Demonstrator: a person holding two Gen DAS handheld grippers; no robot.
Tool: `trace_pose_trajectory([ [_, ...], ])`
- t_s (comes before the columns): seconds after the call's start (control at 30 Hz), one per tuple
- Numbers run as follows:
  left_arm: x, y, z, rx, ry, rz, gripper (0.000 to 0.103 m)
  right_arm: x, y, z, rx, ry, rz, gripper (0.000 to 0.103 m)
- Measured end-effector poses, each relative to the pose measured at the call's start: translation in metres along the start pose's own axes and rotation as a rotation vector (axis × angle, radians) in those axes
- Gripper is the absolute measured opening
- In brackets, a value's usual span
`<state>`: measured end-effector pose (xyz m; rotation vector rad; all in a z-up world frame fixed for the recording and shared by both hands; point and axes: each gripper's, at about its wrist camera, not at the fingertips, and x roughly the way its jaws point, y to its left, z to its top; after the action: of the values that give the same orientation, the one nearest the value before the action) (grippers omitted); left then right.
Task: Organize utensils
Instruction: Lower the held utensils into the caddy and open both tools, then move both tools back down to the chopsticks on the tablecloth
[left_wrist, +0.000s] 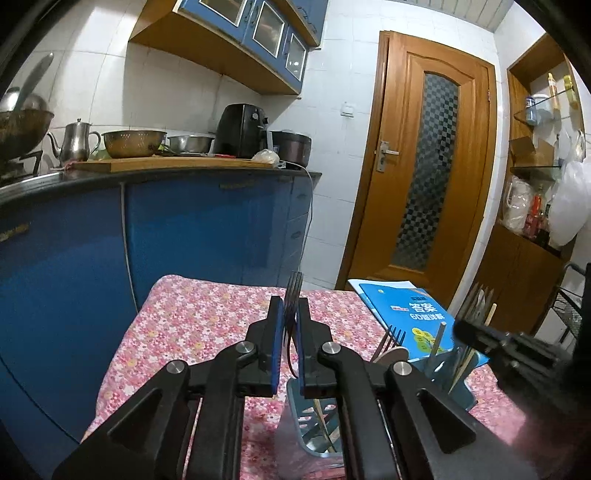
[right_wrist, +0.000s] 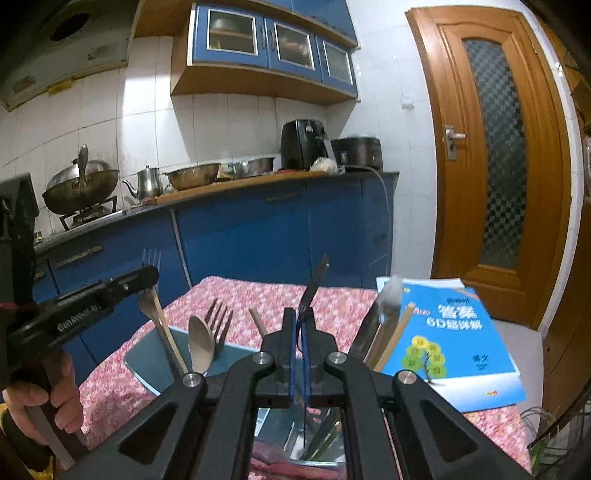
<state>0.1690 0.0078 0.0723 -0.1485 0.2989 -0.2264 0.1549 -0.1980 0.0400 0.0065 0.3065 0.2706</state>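
My left gripper (left_wrist: 290, 310) is shut on a metal fork (left_wrist: 292, 291), tines up, held above the left compartment of a blue-grey utensil holder (left_wrist: 295, 417). My right gripper (right_wrist: 298, 325) is shut on a second fork (right_wrist: 314, 280), tines up, its handle reaching down into the holder (right_wrist: 155, 362). The holder stands on a pink floral tablecloth (left_wrist: 192, 317). A fork (right_wrist: 219, 321), a wooden spoon (right_wrist: 201, 347) and chopsticks (right_wrist: 391, 339) stand in it. The left gripper (right_wrist: 147, 275) also shows at the left of the right wrist view.
A blue booklet (right_wrist: 454, 339) lies on the table's right side. Blue kitchen cabinets (left_wrist: 184, 229) with pots, bowls and an air fryer (left_wrist: 242, 129) stand behind the table. A wooden door (left_wrist: 424, 166) is at the back right, shelves beside it.
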Motion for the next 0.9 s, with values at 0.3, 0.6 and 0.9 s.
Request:
trace_pose_trajectory([
  [0.3, 0.003, 0.010, -0.004, -0.095, 0.061, -0.083, 0.036, 0.001, -0.004, -0.008, 0.047, 0.021, 0.029, 0.035],
  [0.6, -0.015, 0.016, -0.004, -0.135, 0.082, -0.091, 0.050, -0.021, -0.007, -0.007, 0.098, -0.012, 0.047, 0.036],
  [0.9, -0.043, 0.013, -0.012, -0.127, 0.140, -0.082, 0.050, -0.053, 0.004, -0.010, 0.118, 0.021, 0.025, 0.036],
])
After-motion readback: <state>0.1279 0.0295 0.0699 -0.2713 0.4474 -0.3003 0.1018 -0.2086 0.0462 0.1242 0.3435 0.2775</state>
